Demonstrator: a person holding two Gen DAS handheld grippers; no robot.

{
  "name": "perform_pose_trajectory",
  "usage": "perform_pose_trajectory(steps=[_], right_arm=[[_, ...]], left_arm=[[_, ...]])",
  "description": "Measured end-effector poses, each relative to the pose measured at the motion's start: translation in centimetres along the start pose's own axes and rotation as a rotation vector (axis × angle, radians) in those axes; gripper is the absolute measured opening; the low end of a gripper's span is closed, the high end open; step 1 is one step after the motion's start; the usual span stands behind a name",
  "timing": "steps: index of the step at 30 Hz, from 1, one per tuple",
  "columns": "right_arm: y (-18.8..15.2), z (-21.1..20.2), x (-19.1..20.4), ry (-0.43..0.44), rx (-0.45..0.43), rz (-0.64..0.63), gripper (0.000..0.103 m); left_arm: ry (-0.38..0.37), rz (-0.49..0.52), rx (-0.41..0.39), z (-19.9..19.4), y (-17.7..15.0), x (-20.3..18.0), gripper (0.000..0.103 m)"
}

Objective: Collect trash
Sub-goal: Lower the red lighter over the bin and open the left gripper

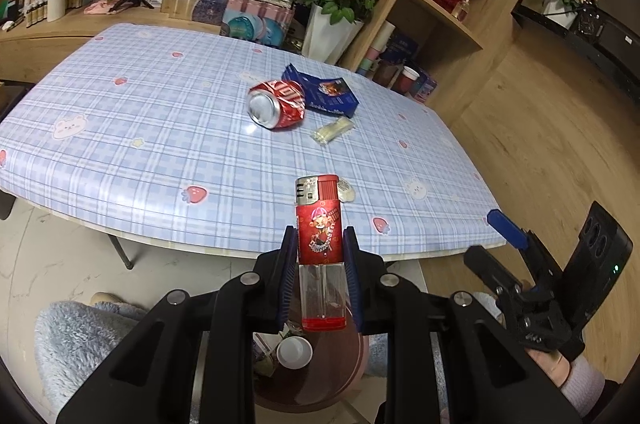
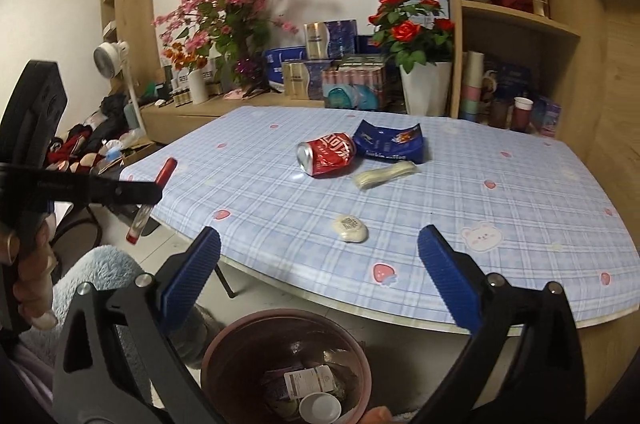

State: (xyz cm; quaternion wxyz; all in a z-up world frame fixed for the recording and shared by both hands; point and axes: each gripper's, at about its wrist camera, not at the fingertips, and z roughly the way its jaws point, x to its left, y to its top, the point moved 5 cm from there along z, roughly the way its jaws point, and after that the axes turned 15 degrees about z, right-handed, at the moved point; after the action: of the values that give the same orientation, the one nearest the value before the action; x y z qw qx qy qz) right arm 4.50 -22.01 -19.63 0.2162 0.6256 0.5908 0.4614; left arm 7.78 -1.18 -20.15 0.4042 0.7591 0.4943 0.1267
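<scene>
My left gripper [image 1: 320, 240] is shut on a red lighter [image 1: 320, 224] with a clear lower half, held upright above a brown bin [image 1: 354, 376]. From the right wrist view the lighter [image 2: 138, 222] hangs left of the table edge in the left gripper [image 2: 154, 193]. My right gripper [image 2: 319, 235] stands open over the bin [image 2: 224, 344], nothing between its blue pads. On the checked table [image 2: 520, 224] lie a crushed red can [image 2: 326, 155], a blue packet [image 2: 390, 141], a clear wrapper [image 2: 384, 175] and a small white round piece [image 2: 350, 228].
The bin holds a white cap [image 2: 320, 408] and a paper scrap [image 2: 308, 380]. Rose vase [image 2: 426, 91], boxes and a wooden shelf [image 2: 520, 15] stand behind the table. A fluffy blue-grey cloth [image 1: 76, 336] lies at the lower left. A hand [image 2: 32, 276] holds the left gripper.
</scene>
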Motion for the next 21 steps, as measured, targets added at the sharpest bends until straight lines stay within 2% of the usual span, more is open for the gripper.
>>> perform_pose_trajectory(steps=[7, 12, 17, 18, 20, 21], right_arm=[[-0.3, 0.5, -1.5, -0.025, 0.009, 0.050, 0.097], [-0.4, 0.5, -2.2, -0.040, 0.007, 0.063, 0.097], [-0.6, 0.6, -2.8, -0.041, 0.014, 0.083, 0.097], [-0.7, 0.7, -2.8, -0.042, 0.015, 0.084, 0.097], [-0.8, 0.7, -3.0, -0.048, 0.018, 0.086, 0.097], [-0.8, 0.8, -3.1, -0.051, 0.021, 0.087, 0.097]], left_arm=[[-0.066, 0.046, 0.041, 1.6, -0.6, -2.0, 0.023], [-0.123, 0.108, 0.032, 2.0, -0.6, -4.2, 0.023], [-0.118, 0.140, 0.039, 2.4, -0.7, -5.0, 0.023], [-0.119, 0.132, 0.041, 2.5, -0.7, -4.9, 0.025], [-0.100, 0.122, 0.038, 2.5, -0.6, -4.5, 0.041], [-0.080, 0.114, 0.027, 2.4, -0.6, -4.1, 0.058]])
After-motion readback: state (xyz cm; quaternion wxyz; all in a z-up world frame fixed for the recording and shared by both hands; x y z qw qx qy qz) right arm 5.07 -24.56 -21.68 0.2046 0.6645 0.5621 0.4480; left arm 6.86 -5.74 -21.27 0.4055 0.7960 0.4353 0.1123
